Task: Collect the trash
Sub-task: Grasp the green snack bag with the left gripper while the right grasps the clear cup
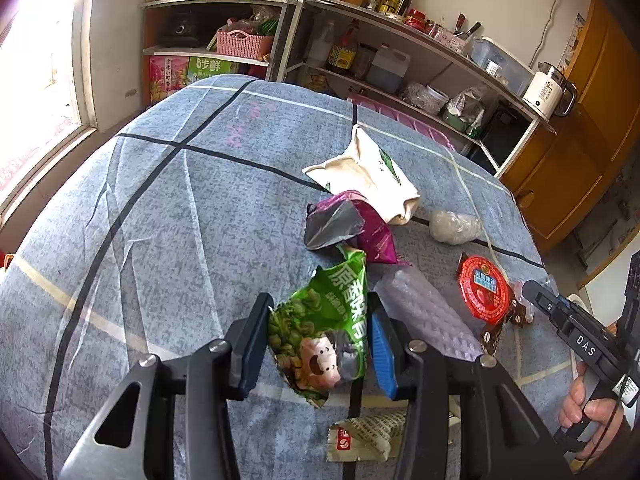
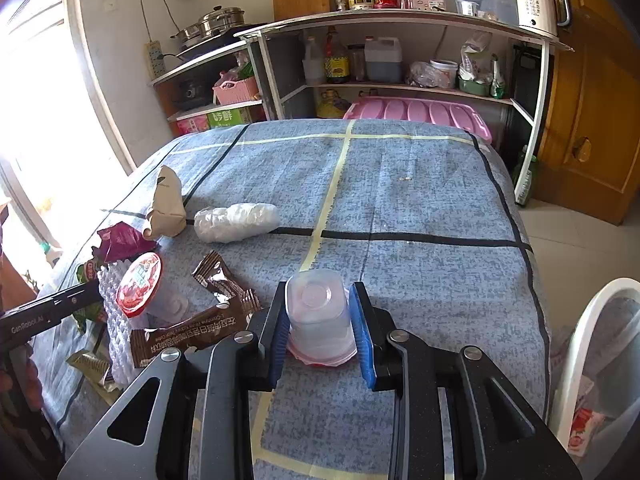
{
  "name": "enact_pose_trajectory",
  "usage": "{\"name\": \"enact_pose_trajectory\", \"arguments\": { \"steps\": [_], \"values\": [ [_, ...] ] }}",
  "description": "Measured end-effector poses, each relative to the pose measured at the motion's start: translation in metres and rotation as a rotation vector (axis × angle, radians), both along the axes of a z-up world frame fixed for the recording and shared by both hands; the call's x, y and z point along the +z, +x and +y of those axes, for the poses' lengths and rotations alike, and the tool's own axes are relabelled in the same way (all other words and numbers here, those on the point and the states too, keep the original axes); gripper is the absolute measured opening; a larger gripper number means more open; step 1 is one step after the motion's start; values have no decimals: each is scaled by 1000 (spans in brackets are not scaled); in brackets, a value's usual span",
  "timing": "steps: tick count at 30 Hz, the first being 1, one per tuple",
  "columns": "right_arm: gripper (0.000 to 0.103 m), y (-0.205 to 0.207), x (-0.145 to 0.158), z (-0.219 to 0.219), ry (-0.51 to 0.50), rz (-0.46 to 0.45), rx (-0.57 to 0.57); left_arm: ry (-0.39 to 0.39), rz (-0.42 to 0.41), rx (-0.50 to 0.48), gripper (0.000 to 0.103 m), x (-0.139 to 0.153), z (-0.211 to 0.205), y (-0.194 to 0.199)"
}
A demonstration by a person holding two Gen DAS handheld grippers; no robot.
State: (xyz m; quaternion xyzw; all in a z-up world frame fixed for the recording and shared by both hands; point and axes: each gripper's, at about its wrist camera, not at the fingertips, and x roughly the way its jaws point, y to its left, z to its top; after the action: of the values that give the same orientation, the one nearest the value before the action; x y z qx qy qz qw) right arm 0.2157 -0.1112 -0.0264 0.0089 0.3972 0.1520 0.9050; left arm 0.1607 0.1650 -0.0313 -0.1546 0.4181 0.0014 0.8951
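My left gripper [image 1: 318,320] is shut on a green snack wrapper [image 1: 324,320], held above the blue-grey cloth. Beyond it lie a purple and silver wrapper [image 1: 348,224], a beige paper bag [image 1: 368,176], a crumpled clear plastic bag [image 1: 456,226], a red-lidded cup [image 1: 484,288], bubble wrap [image 1: 424,312] and a small sachet [image 1: 366,436]. My right gripper [image 2: 320,312] is shut on an upside-down clear plastic cup [image 2: 318,312] over the cloth. Brown coffee sachets [image 2: 188,332] lie to its left. A white-rimmed bin [image 2: 600,360] with trash inside stands at the right.
A table with a blue-grey checked cloth [image 2: 400,200] carries the trash. Shelves with bottles and jars [image 2: 380,60] stand behind it, with a pink crate [image 2: 420,114] at the far edge. A wooden door [image 2: 592,120] is at the right, a bright window [image 2: 32,120] at the left.
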Motion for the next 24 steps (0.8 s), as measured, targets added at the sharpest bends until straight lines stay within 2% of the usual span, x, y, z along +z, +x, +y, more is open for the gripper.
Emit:
{"name": "enact_pose_trajectory", "arguments": {
  "steps": [12,24],
  "values": [
    [30,-16,11,-9,40,-25,-4,16,-53,-28,46,22,-15,-19],
    [30,-44,32,-33,80,-65,-23,32,-115,-114,46,54,-58,-36]
  ]
}}
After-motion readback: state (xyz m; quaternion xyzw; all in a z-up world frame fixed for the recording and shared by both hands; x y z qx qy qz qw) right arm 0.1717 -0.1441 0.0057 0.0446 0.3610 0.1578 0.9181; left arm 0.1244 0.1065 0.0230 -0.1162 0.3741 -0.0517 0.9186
